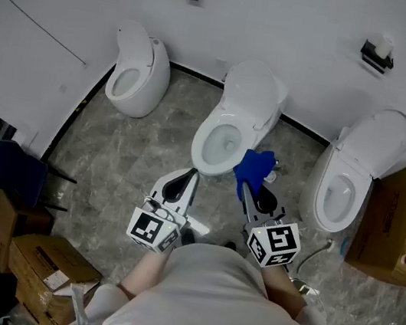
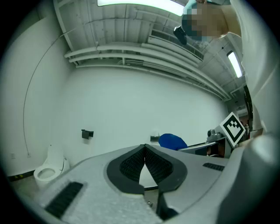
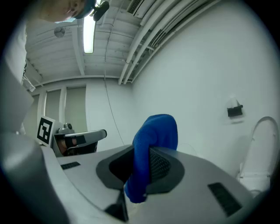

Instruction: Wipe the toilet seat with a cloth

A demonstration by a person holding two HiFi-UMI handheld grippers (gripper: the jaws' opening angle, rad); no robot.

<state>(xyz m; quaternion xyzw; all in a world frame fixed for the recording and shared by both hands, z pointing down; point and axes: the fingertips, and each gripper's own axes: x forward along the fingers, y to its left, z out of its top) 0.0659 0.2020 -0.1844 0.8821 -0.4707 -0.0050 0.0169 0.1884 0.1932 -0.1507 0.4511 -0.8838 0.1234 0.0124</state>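
The middle white toilet (image 1: pixel 235 121) stands against the back wall with its lid up and its seat (image 1: pixel 205 139) showing. A blue cloth (image 1: pixel 254 168) hangs just right of the bowl's front, and my right gripper (image 1: pixel 248 186) is shut on it. In the right gripper view the blue cloth (image 3: pixel 153 144) bunches up between the jaws of the right gripper (image 3: pixel 146 153). My left gripper (image 1: pixel 188 174) sits just below the bowl's front edge. In the left gripper view its jaws meet at the tips with nothing between them (image 2: pixel 144 148), and the blue cloth (image 2: pixel 172 141) shows off to the right.
A second toilet (image 1: pixel 137 72) stands at the left and a third (image 1: pixel 347 183) at the right. A brown box (image 1: pixel 388 225) with bottles sits far right. Cardboard boxes (image 1: pixel 44 270) and a dark chair (image 1: pixel 19 168) are at the left. The floor is grey marble tile.
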